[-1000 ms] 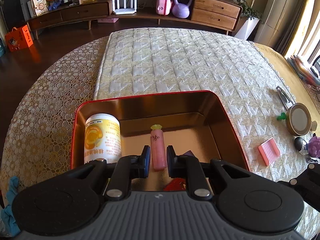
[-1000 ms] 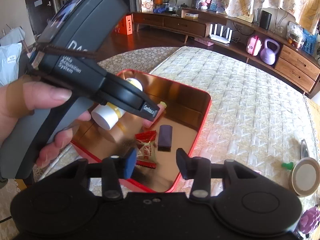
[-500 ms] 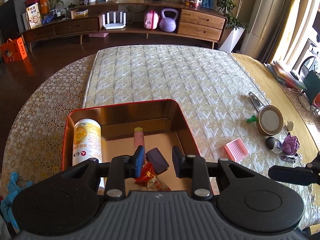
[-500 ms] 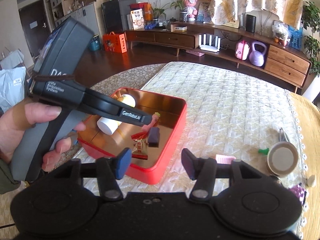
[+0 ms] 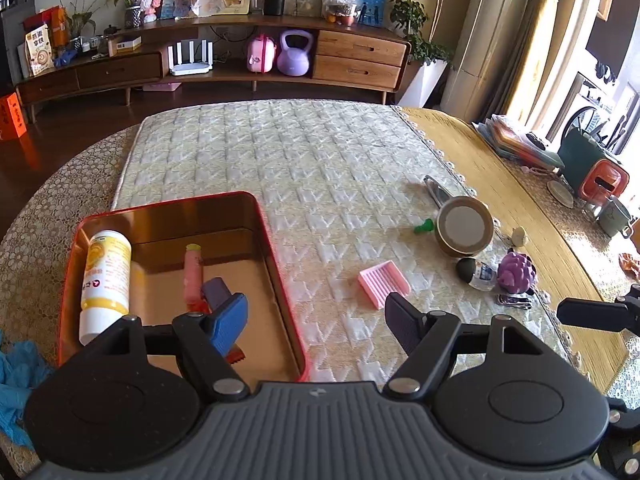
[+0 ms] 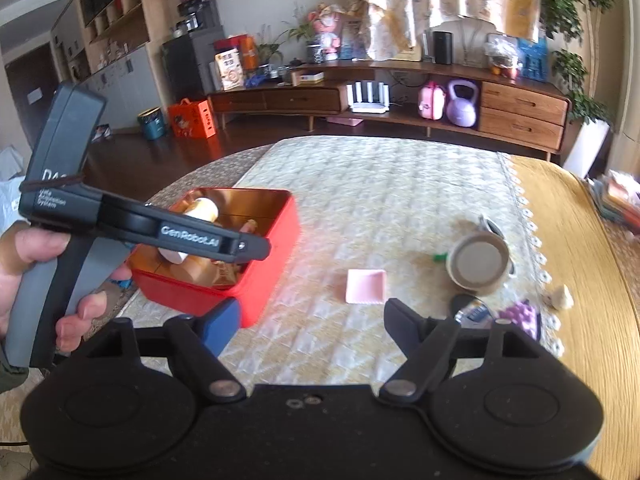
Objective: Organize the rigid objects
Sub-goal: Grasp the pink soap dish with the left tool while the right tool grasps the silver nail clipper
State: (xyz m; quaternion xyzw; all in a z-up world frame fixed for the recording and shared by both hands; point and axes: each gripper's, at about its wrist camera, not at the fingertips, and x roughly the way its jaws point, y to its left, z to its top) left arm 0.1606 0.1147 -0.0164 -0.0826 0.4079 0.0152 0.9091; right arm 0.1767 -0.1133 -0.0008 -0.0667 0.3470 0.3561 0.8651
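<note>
A red tin box (image 5: 280, 256) (image 6: 276, 264) sits on the quilted cloth. Inside lie a yellow-and-white bottle (image 5: 105, 280), a pink tube (image 5: 192, 272), a dark purple block (image 5: 216, 289) and a red wrapper. My left gripper (image 5: 316, 322) hovers over the box's right edge, its jaws opening with nothing between them. To the right lie a pink ridged tray (image 5: 383, 283) (image 6: 366, 286), a round tin lid (image 5: 464, 226) (image 6: 478, 264), a small dark-capped bottle (image 5: 476, 274) and a purple toy (image 5: 518, 273). My right gripper (image 6: 314, 330) is above the cloth near the pink tray, jaws opening, empty.
A green peg (image 5: 424, 227) and a metal clip (image 5: 436, 190) lie by the lid, nail clippers (image 5: 514, 301) by the toy. A blue cloth (image 5: 16, 376) lies at the left. The left gripper's body (image 6: 132, 228), held by a hand, crosses over the box in the right wrist view.
The left gripper let go of the pink tube, opened and drew back to the right of the box. The right gripper also opened wider and pulled back rightward, away from the box.
</note>
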